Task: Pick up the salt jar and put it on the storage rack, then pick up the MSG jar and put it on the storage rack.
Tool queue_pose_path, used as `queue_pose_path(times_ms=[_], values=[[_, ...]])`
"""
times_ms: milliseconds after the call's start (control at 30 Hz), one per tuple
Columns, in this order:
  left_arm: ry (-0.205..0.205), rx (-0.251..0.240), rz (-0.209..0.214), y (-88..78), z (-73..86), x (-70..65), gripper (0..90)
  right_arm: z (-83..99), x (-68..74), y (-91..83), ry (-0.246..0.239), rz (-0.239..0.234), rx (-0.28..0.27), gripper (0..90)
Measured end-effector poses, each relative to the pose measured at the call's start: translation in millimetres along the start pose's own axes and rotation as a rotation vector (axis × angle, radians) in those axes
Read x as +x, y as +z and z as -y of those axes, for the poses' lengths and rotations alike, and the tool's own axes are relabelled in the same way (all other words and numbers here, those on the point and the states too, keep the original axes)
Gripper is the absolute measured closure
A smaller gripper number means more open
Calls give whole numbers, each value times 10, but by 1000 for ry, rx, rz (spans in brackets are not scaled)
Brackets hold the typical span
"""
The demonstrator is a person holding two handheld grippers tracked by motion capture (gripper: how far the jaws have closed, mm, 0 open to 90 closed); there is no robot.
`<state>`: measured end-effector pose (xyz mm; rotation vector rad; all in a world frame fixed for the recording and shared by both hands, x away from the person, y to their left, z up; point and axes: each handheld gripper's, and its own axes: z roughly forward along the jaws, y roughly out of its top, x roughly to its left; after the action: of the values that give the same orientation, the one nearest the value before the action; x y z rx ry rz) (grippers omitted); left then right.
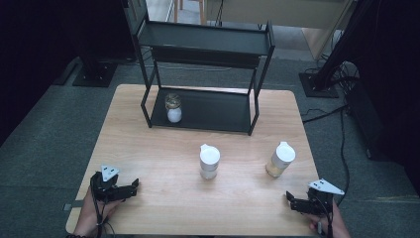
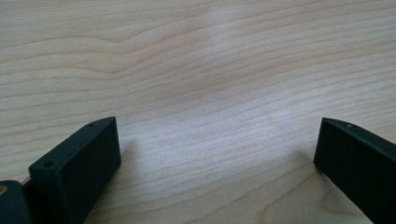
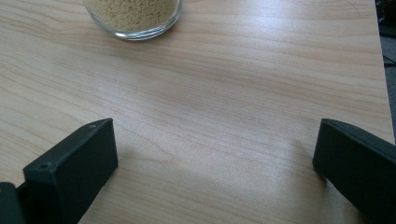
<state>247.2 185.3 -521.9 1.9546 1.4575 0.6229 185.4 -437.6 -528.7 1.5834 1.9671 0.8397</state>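
Note:
Two white-lidded jars stand on the wooden table (image 1: 148, 148): one with pale contents (image 1: 209, 161) in the middle, and one holding tan grains (image 1: 280, 159) to its right. A third glass jar (image 1: 173, 108) with white contents sits at the left of the black rack's lower shelf (image 1: 213, 110). My left gripper (image 1: 133, 186) rests low at the front left; its jaws stand wide apart over bare wood (image 2: 217, 126). At the front right, my right gripper (image 1: 289, 199) is open too (image 3: 217, 126), and the base of the tan-grain jar (image 3: 133, 16) lies ahead of it.
The black two-tier rack (image 1: 205, 39) stands at the back of the table, its top shelf bare. Grey carpet surrounds the table, with cables (image 1: 341, 144) and dark stand bases at the right and back left. The table's right edge (image 3: 385, 70) is close to my right gripper.

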Motion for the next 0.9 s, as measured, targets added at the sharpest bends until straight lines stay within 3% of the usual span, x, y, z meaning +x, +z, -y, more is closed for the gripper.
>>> queue_pose_path(times_ms=[367, 533, 633, 667, 733, 900], values=[[4, 2, 2, -25, 23, 34, 6, -1, 1, -5, -1, 2, 3, 0], [6, 0, 5, -35, 34, 53, 6, -6, 51, -31, -53, 26, -4, 0], [4, 0, 5, -44, 42, 72, 6, -21, 59, -35, -45, 41, 2, 18], [6, 3, 5, -47, 42, 78, 6, -26, 61, -40, -36, 36, 7, 25], [7, 3, 5, -47, 42, 78, 6, -44, 80, -77, 8, -18, -6, 36], [8, 3, 6, -48, 42, 78, 6, -135, 220, -132, -33, -18, -8, 37]])
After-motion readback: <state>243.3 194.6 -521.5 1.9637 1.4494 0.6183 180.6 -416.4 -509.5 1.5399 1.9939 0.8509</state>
